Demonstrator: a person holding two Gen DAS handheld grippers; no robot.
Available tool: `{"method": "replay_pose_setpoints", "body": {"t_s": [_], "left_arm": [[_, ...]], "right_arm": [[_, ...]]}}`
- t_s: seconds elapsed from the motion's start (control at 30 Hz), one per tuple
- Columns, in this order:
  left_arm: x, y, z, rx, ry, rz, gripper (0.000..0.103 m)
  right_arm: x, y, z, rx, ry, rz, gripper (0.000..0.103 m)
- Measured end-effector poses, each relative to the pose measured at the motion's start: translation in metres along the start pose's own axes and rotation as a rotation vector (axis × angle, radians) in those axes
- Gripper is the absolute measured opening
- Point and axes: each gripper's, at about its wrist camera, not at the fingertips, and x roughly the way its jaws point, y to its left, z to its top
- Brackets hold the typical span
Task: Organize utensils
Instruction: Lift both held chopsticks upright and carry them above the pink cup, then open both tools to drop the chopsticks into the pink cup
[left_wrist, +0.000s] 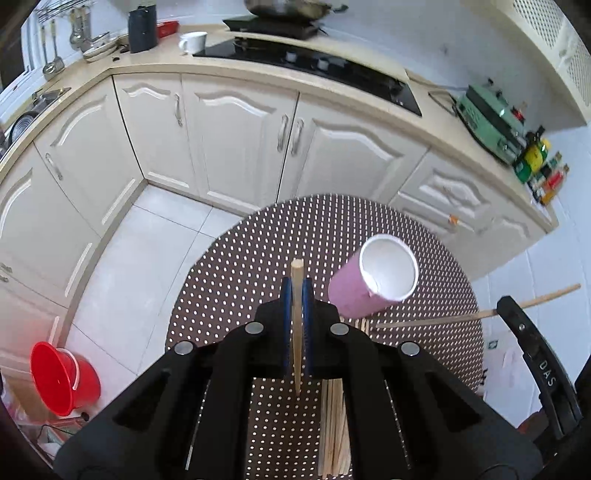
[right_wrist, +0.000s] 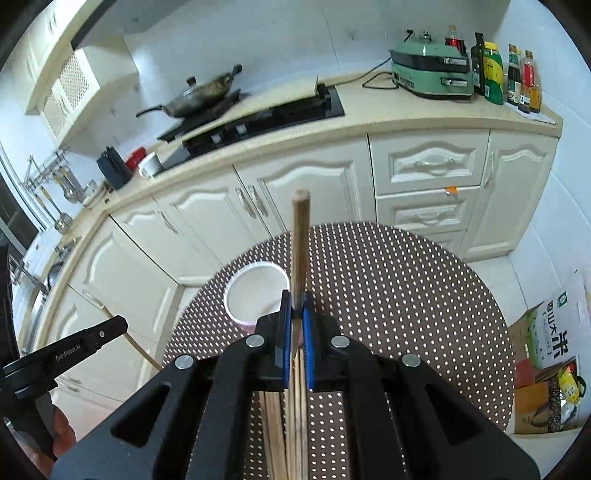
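1. The left gripper (left_wrist: 297, 295) is pinched narrow on one chopstick (left_wrist: 296, 325).
2. The right gripper (right_wrist: 296, 314) clamps another chopstick (right_wrist: 300, 243).
3. The pink cup (left_wrist: 373, 280) stands on the dotted table (left_wrist: 424, 243), with loose chopsticks (left_wrist: 334, 432) nearer.

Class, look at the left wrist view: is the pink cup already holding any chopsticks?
No. The pink cup shows only a bare white inside, while the left tool grips one chopstick.

Black left gripper (left_wrist: 297, 295), blue jaws, round silver screws, white "DAS" lettering
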Motion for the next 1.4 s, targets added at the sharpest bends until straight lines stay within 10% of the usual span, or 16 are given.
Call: {"method": "replay_pose_setpoints", "body": {"t_s": [0.87, 1.4], "left_arm": [[-0.09, -0.061, 0.067, 0.195, -0.204, -0.073, 0.006], [-0.019, -0.083, 0.068, 0.225, -0.044, -0.141, 0.006]], "right_arm": [[-0.031, 0.006, 0.069, -0.036, -0.135, 0.06, 0.005], [0.036, 0.017, 0.052, -0.079, 0.029, 0.036, 0.005]]}}
